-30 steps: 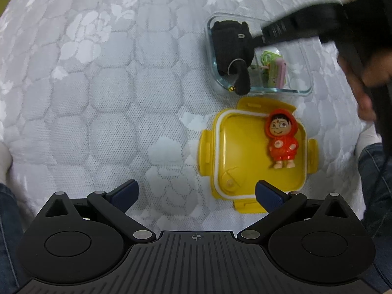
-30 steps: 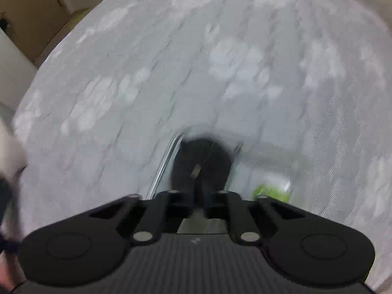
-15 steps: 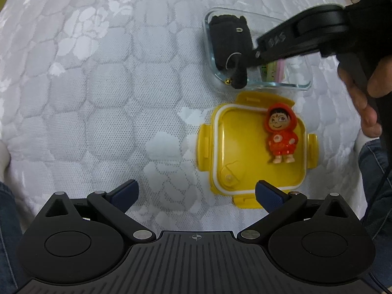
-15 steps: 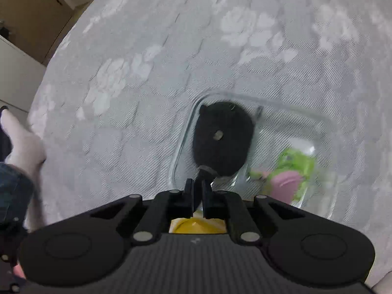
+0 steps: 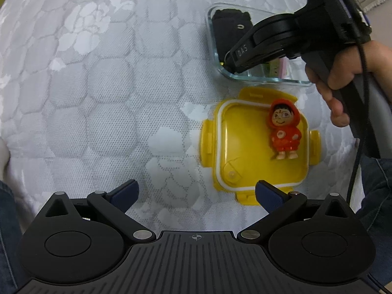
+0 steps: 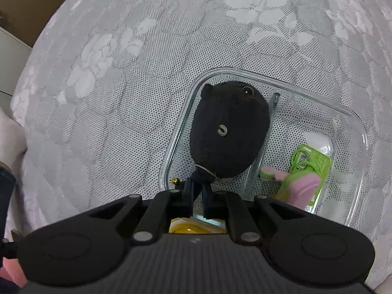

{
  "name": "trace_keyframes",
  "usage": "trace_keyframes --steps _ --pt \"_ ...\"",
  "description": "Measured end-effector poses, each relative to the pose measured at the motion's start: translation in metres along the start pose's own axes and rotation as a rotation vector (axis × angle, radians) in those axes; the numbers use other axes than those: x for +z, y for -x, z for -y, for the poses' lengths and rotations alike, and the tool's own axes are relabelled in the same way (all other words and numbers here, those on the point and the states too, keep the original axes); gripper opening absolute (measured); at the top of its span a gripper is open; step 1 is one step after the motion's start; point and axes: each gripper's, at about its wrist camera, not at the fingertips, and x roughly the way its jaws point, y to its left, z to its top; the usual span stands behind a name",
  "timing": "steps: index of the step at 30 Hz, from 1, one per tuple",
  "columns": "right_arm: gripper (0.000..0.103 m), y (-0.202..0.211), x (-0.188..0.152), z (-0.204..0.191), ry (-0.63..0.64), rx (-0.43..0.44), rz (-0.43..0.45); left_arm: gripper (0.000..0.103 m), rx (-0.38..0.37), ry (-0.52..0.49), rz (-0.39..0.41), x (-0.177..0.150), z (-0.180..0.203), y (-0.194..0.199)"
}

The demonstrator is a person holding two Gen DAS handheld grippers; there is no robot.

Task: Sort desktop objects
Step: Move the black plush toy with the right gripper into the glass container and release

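Observation:
A black plush toy (image 6: 227,132) lies in the left half of a clear glass container (image 6: 362,132). My right gripper (image 6: 198,196) is shut on the toy's dark tail strap, low over the container's near rim. Seen from the left wrist, that gripper (image 5: 229,63) reaches in from the right over the container (image 5: 269,79) and hides part of the plush (image 5: 230,31). My left gripper (image 5: 196,191) is open above the tablecloth, holding nothing. A red hooded figurine (image 5: 284,129) lies on a yellow lid (image 5: 240,132), just ahead of the left gripper's right finger.
A green and pink packet (image 6: 306,169) fills the container's right side. A person's hand (image 5: 343,73) holds the right gripper's handle. Jeans (image 5: 377,183) show at the right edge. White floral tablecloth (image 5: 98,98) covers the round table.
The right gripper has come down with the black plush, which now rests inside the glass container. The left gripper has stayed where it was, still open.

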Motion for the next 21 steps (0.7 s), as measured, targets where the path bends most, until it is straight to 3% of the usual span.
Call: trace_keyframes --steps 5,8,11,13,16,18,21 --pt "0.008 -0.006 -0.002 -0.002 0.034 -0.050 -0.011 0.103 0.003 0.015 -0.010 0.005 -0.003 -0.003" --pt "0.017 0.022 -0.007 0.005 0.016 0.006 0.033 0.103 0.000 0.012 0.003 0.009 0.002 0.000" --pt "0.024 0.070 -0.018 0.023 -0.012 0.049 0.149 0.103 0.006 -0.002 0.012 0.011 0.011 0.001" --pt "0.023 0.097 -0.029 0.039 -0.027 0.029 0.242 0.103 0.009 -0.012 0.010 0.009 0.017 0.000" --pt "0.019 0.113 -0.034 0.056 -0.037 -0.067 0.355 0.103 0.006 -0.039 -0.011 0.003 0.022 -0.004" --pt "0.017 0.111 -0.024 0.063 -0.067 -0.068 0.376 0.103 0.007 -0.036 -0.024 0.001 0.019 -0.007" --pt "0.017 0.099 0.002 0.061 -0.105 0.020 0.372 0.103 0.002 0.013 -0.044 0.000 0.007 -0.011"
